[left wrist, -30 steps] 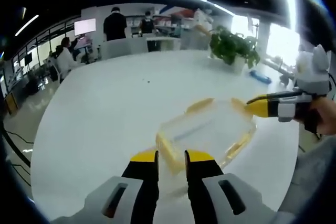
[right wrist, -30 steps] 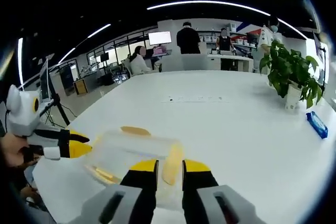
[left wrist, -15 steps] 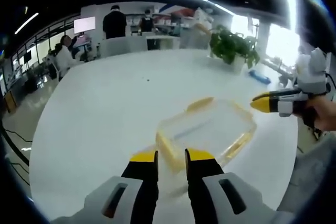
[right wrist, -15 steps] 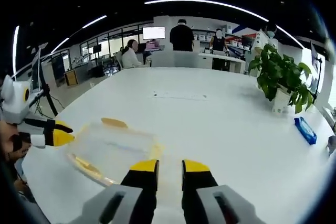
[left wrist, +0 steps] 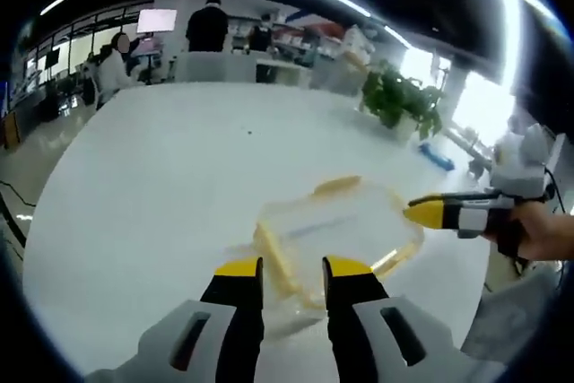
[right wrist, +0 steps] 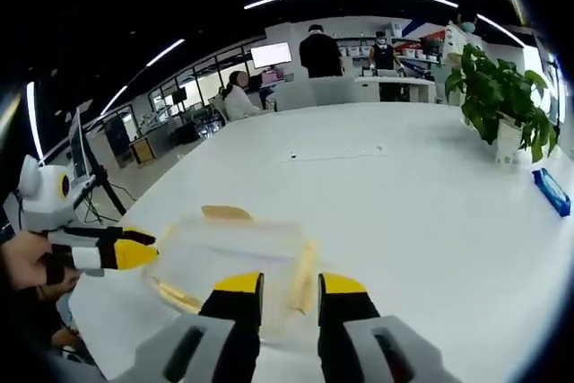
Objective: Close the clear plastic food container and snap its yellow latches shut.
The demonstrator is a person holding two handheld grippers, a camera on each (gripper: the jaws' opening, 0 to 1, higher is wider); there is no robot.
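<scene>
The clear plastic container (left wrist: pixel 334 226) lies on the white table (left wrist: pixel 161 186), its lid seeming to rest on top, with yellow latches (left wrist: pixel 273 256) sticking out from its sides. My left gripper (left wrist: pixel 294 268) hovers just short of the near latch, jaws a narrow gap apart and holding nothing. The right gripper (left wrist: pixel 423 213), held by a hand, points at the container's right end. In the right gripper view, the container (right wrist: pixel 235 251) sits just ahead of my right gripper (right wrist: pixel 290 284), which is open by a narrow gap in line with a latch (right wrist: pixel 304 268). The left gripper (right wrist: pixel 136 252) is at the container's left edge.
A potted plant (right wrist: pixel 504 96) and a flat blue object (right wrist: pixel 551 192) stand at the table's far right. People (left wrist: pixel 208 28) stand at a counter beyond the table. The person's hand (left wrist: pixel 538 230) and the table's rim lie close behind the container.
The right gripper came back toward the container, which now sits right ahead of its jaws instead of off to the left. The left gripper stays at the near latch.
</scene>
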